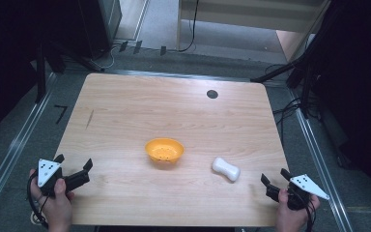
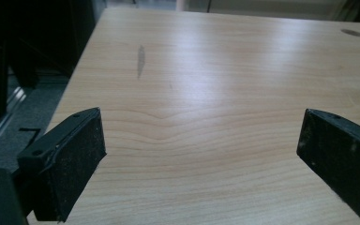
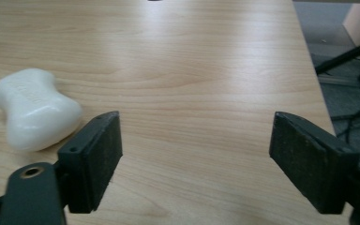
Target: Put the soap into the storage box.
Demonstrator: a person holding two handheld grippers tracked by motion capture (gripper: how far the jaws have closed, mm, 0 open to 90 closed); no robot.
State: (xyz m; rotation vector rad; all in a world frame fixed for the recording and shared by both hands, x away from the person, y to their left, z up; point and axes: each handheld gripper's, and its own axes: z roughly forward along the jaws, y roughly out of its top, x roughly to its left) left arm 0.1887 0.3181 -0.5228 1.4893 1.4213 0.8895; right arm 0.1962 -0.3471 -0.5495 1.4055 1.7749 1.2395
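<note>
Wooden table (image 1: 125, 111): white waisted soap bar (image 1: 225, 168) looks light, stiff, slippery, so grip its narrow middle; right gripper (image 1: 273, 182) and left gripper (image 1: 73, 164) both spread, empty.

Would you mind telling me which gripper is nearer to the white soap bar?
The right. The right gripper sits just right of the soap bar, close to it with fingers open. The left gripper is at the table's opposite side, beyond the orange bowl.
</note>
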